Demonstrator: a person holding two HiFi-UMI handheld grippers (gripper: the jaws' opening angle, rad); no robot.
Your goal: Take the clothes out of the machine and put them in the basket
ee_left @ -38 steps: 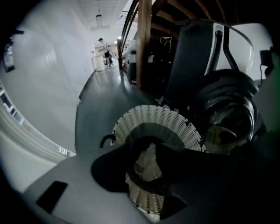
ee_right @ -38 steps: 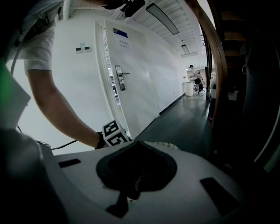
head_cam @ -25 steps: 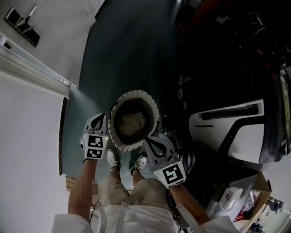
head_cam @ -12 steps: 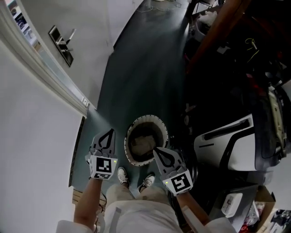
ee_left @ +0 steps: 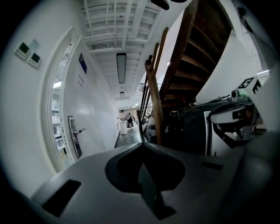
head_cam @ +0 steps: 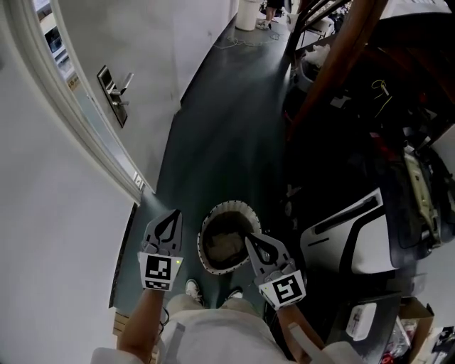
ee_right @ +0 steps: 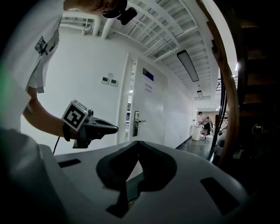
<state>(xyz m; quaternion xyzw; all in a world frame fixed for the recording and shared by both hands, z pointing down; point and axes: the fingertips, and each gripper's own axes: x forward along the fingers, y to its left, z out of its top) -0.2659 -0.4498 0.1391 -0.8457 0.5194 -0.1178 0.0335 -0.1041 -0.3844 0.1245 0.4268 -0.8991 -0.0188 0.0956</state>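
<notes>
A round basket (head_cam: 206, 226) with a white scalloped rim stands on the dark floor just ahead of the person's shoes. Pale clothes (head_cam: 222, 245) lie inside it. My left gripper (head_cam: 174, 213) hovers over the basket's left edge, shut and holding nothing. Over the basket's right edge my right gripper (head_cam: 249, 239) is likewise shut and empty. Both point roughly level down the corridor; in their own views the left gripper (ee_left: 142, 144) and right gripper (ee_right: 138, 142) show jaws meeting at the tip. The right gripper view also catches the left gripper (ee_right: 114, 128). The white machine (head_cam: 355, 234) stands at the right.
A wooden staircase (head_cam: 334, 64) rises over the machine on the right. A white wall with a door and lever handle (head_cam: 117, 85) runs along the left. The dark corridor floor (head_cam: 227, 121) stretches ahead, with a white bin (head_cam: 247, 14) and people at its far end.
Both grippers have risen away from the basket and levelled out. The head view has lifted, so the basket looks smaller and the door and corridor have come into sight.
</notes>
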